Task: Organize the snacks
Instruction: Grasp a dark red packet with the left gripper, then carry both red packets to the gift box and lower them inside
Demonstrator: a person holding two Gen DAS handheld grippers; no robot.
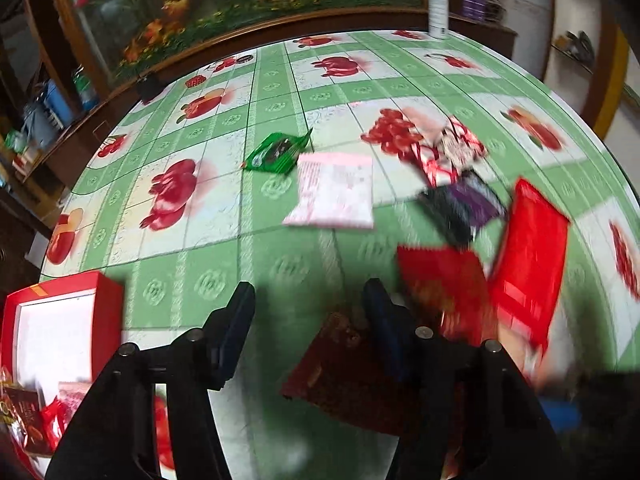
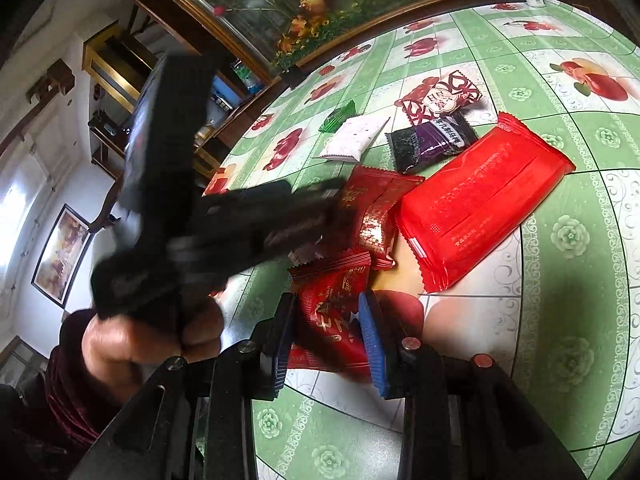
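Snack packets lie on a green fruit-print tablecloth (image 1: 280,264). In the left wrist view my left gripper (image 1: 308,304) is open and empty above the cloth, a dark red packet (image 1: 340,376) just below its right finger. A red box (image 1: 60,320) with several snacks inside stands at the lower left. In the right wrist view my right gripper (image 2: 328,320) has its fingers on both sides of a red packet (image 2: 336,312) that lies on the table; the fingers look close to it. The left gripper (image 2: 224,224) crosses that view, blurred, over another red packet (image 2: 376,216).
Farther out lie a large red pack (image 2: 480,200), a black-purple packet (image 2: 432,140), a white packet (image 2: 352,136), a green packet (image 1: 276,152) and a red-white patterned packet (image 2: 440,96). A white spray bottle (image 1: 438,4) stands at the table's far edge. A wooden cabinet runs behind.
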